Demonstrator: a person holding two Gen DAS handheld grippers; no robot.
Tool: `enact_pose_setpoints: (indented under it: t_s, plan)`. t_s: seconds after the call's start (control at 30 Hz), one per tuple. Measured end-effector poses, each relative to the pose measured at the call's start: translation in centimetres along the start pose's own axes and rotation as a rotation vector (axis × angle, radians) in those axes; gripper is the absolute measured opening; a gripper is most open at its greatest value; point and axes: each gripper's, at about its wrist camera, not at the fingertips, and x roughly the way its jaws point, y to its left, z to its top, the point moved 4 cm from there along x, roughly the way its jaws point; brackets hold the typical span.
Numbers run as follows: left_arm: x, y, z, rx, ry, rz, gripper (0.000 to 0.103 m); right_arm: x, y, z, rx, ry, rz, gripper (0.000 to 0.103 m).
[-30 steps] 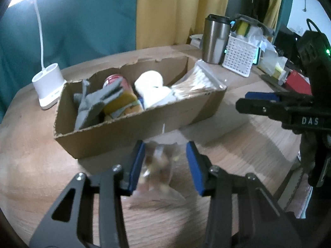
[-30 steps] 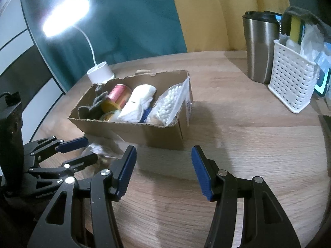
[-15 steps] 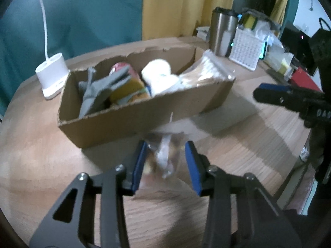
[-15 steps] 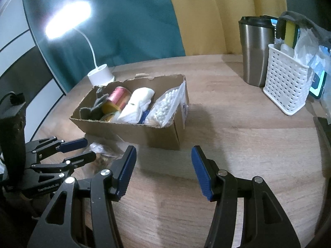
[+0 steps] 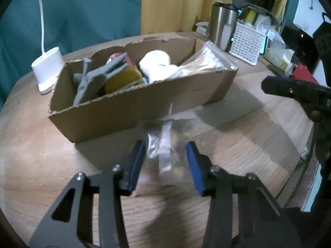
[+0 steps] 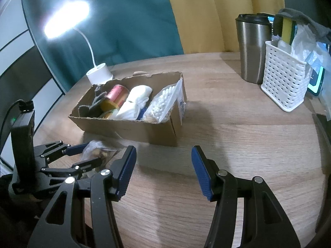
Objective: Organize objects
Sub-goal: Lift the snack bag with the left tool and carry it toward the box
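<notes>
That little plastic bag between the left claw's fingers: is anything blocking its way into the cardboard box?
Only the box's near wall stands between the bag and the inside; the left claw must lift it over.

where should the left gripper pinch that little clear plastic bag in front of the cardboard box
Across its bunched middle, coming in low from the near side. The small clear plastic bag lies soft and crumpled on the wooden table, just before the torn cardboard box, and its flanks already sit between the left gripper pads. Its loose edges would likely slip. Blur hides whether the pads touch it.
</notes>
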Motion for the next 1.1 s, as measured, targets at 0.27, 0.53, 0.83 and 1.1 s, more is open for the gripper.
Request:
enact_pose_setpoints:
  t_s: [0.27,0.53,0.83,1.1]
  plan:
    - [-2.9,-1.3,2.2,0.016,-0.068,-0.043,0.038,-0.2,-0.3,0.0,0.002,-0.005,-0.002,0.058]
    - [-3.2,-1.7,2.9,0.057,-0.059,-0.046,0.031,-0.5,-0.4,0.1,-0.003,-0.008,0.003,0.058]
    - [-1.6,-1.1,-0.1,0.048,0.034,-0.046,0.072,-0.3,-1.0,-0.3,0.013,0.000,-0.008,0.058]
    - [-0.1,-1.9,-1.8,0.093,0.072,-0.049,0.069,-0.6,-0.5,-0.6,0.005,0.001,-0.006,0.058]
